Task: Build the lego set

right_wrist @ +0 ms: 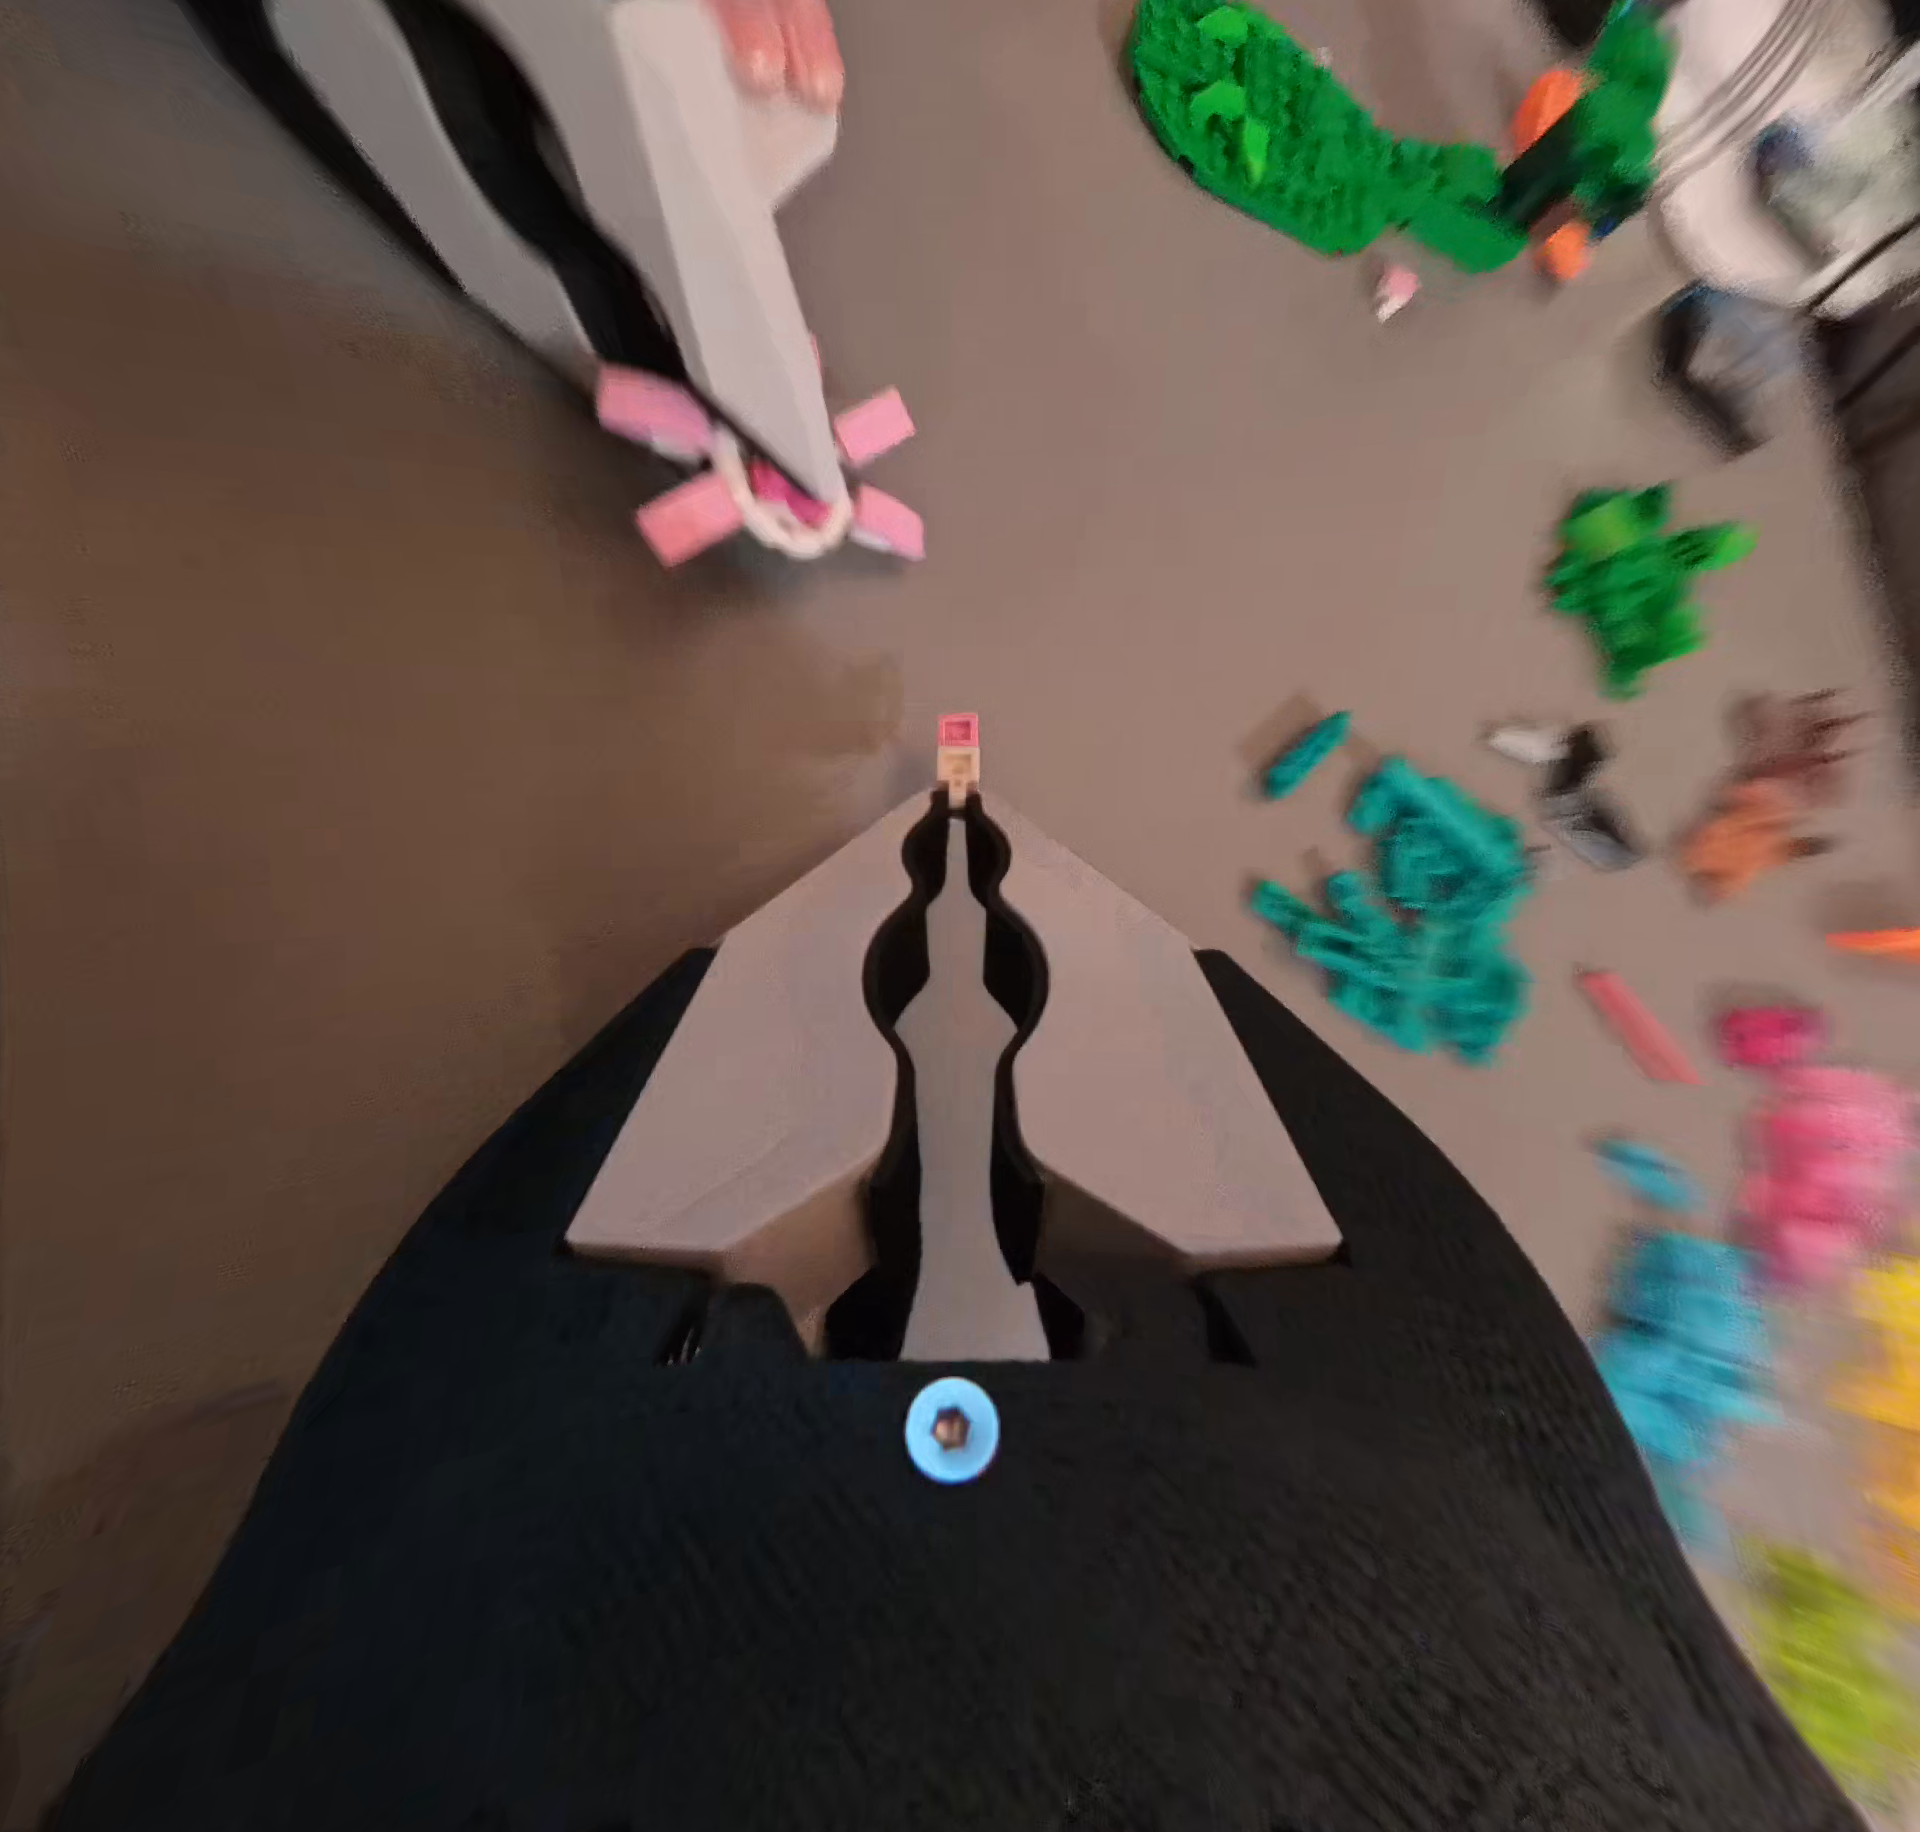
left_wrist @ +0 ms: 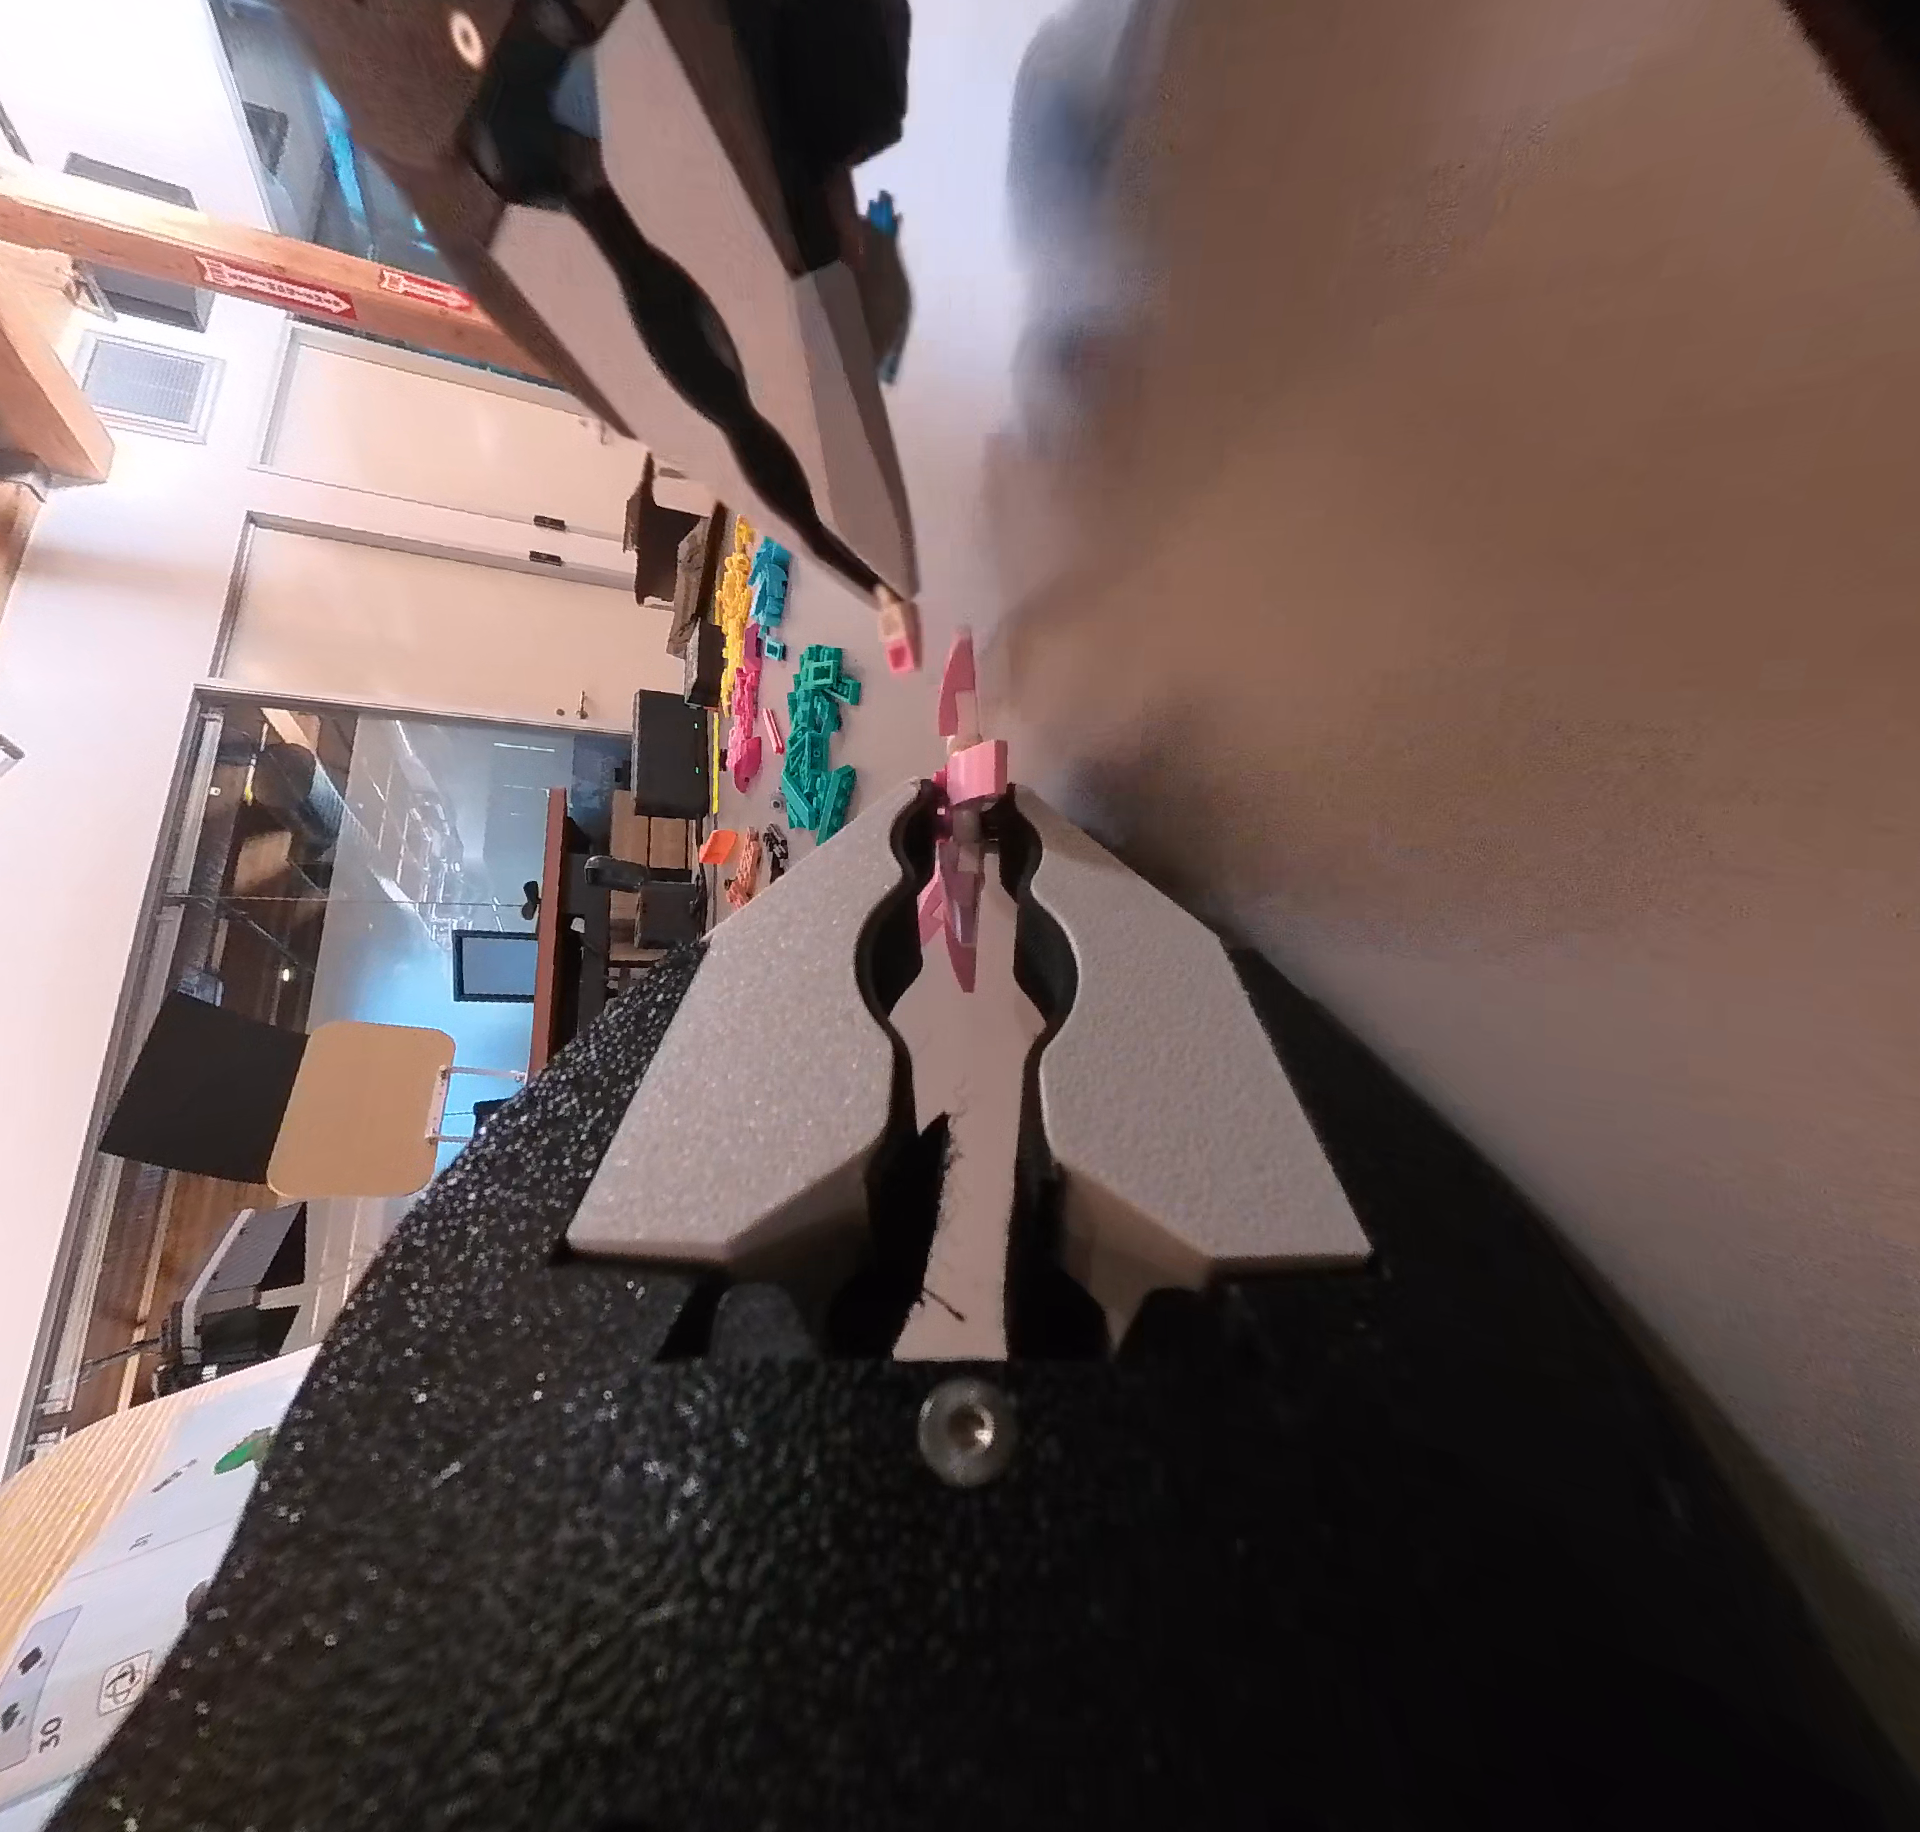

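Left tool (left_wrist: 961,795) clenched on pink petal-shaped brick flower (left_wrist: 971,769), right tool (right_wrist: 957,795) pinching small pink-and-tan brick stack (right_wrist: 957,748), held apart above grey counter (right_wrist: 364,743), presumably for joining.

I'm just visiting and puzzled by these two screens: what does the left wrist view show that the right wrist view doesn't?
Only the left wrist view shows the room: a glass wall, a chair and a booklet. Only the right wrist view shows the big green plate and the table from above. Both show the left tongs shut on a pink flower piece, the right tongs shut on a small pink brick, and a teal pile.
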Demonstrator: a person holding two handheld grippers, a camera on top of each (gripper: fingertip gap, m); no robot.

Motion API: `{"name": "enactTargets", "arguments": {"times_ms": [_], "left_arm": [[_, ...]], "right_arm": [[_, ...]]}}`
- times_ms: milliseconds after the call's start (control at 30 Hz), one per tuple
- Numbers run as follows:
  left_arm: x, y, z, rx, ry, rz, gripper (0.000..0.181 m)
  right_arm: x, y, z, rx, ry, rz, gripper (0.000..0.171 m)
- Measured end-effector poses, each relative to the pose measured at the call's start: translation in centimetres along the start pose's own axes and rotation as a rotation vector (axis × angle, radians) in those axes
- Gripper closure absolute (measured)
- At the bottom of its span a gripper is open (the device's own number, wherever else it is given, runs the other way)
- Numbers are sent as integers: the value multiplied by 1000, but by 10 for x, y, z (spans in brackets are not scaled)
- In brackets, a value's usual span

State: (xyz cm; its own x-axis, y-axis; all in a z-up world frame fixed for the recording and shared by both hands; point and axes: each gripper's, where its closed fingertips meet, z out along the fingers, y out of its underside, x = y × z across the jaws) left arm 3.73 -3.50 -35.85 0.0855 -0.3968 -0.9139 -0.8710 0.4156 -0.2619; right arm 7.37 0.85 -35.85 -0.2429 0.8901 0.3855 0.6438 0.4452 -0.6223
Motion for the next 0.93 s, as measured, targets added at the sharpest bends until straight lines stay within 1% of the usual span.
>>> {"name": "enactTargets", "arguments": {"times_ms": [33,100,167,200,233,267,333,400,533,600,633,700,800,867,933], "left_arm": [[0,0,0,0,0,0,173],[0,0,0,1,1,0,173],[0,-1,0,1,0,4,173],[0,-1,0,1,0,5,173],[0,-1,0,1,0,7,173],[0,-1,0,1,-1,8,173],[0,-1,-1,1,-2,12,173],[0,-1,-1,1,-2,12,173],[1,-1,-1,1,-1,11,173],[1,-1,-1,0,-1,12,173],[0,-1,-1,0,-1,11,173],[1,-1,-1,0,0,8,173],[1,0,-1,-1,0,7,173],[1,-1,-1,-1,0,7,173],[1,-1,-1,-1,1,6,173]], "right_arm": [[10,5,-3,-69,90,-156,170],[31,15,-11,-258,259,-570,170],[48,16,-18,-443,399,-1026,170],[51,15,-19,-514,433,-1241,170],[49,15,-16,-551,427,-1409,170],[43,18,-11,-562,390,-1508,170],[30,23,-4,-555,307,-1582,170],[22,17,-3,-528,280,-1674,170],[-3,15,1,-454,160,-1752,170],[-7,13,3,-443,149,-1755,169],[-9,11,4,-417,151,-1717,165],[-10,7,2,-376,143,-1546,157],[-6,3,-10,-297,141,-1202,144],[-6,3,-17,-229,116,-912,156],[-14,9,-18,-185,5,-538,167]]}}
